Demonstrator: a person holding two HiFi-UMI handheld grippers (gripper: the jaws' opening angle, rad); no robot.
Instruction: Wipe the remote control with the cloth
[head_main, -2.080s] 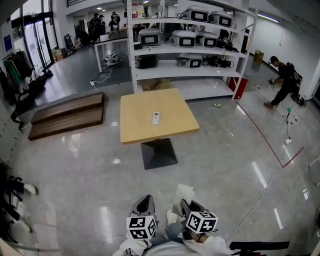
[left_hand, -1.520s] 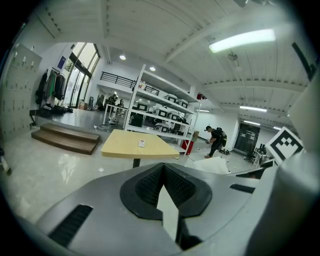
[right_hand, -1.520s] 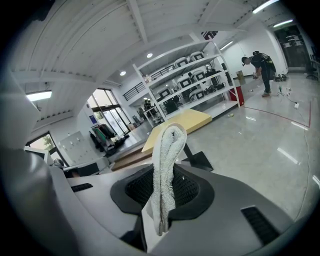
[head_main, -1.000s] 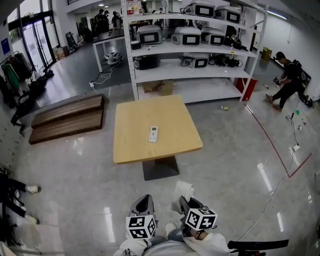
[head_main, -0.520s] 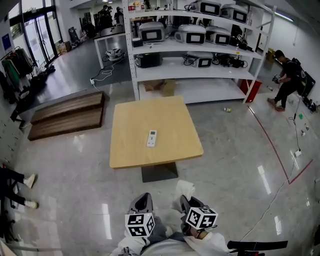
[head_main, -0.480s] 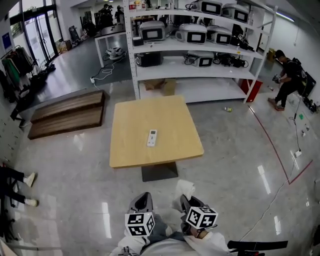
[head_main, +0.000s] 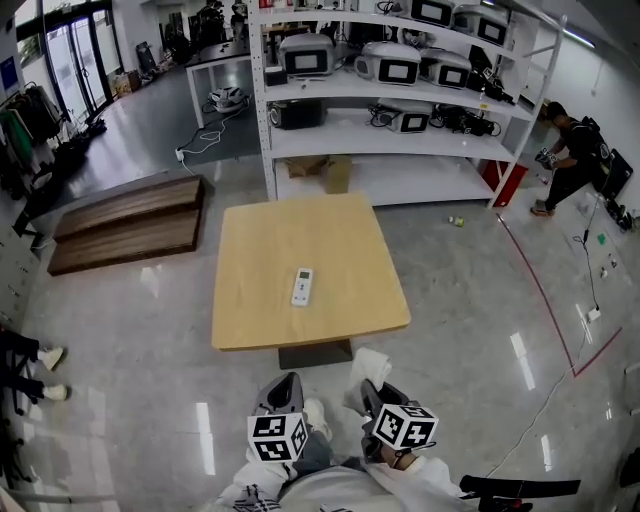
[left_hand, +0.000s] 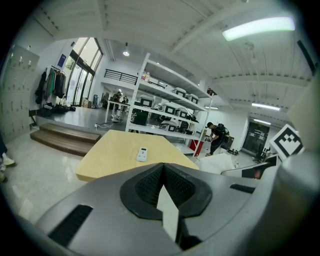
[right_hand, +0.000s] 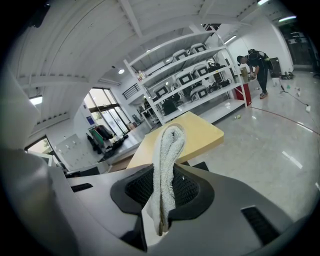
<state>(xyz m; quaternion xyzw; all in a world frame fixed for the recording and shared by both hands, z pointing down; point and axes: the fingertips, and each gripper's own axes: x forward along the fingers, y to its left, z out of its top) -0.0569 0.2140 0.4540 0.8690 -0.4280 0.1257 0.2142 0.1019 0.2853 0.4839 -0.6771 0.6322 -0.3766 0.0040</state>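
Note:
A white remote control (head_main: 301, 287) lies near the middle of the square wooden table (head_main: 250, 240); it also shows small in the left gripper view as the remote (left_hand: 142, 154). Both grippers are at the bottom of the head view, short of the table's near edge. My left gripper (head_main: 284, 390) is shut with nothing in it, its jaws (left_hand: 163, 186) pressed together. My right gripper (head_main: 372, 392) is shut on a folded white cloth (right_hand: 168, 165), which sticks up beyond the jaws as the cloth (head_main: 368, 368).
The table stands on a dark pedestal base (head_main: 314, 354) on a glossy grey floor. Behind it are white shelves (head_main: 385, 95) with machines, wooden steps (head_main: 125, 222) at the left, and a person (head_main: 565, 160) far right. A red line (head_main: 545, 300) marks the floor.
The table and remote have come closer and lower in the head view as I move toward them. Both grippers keep their places at the bottom edge, the cloth still gripped.

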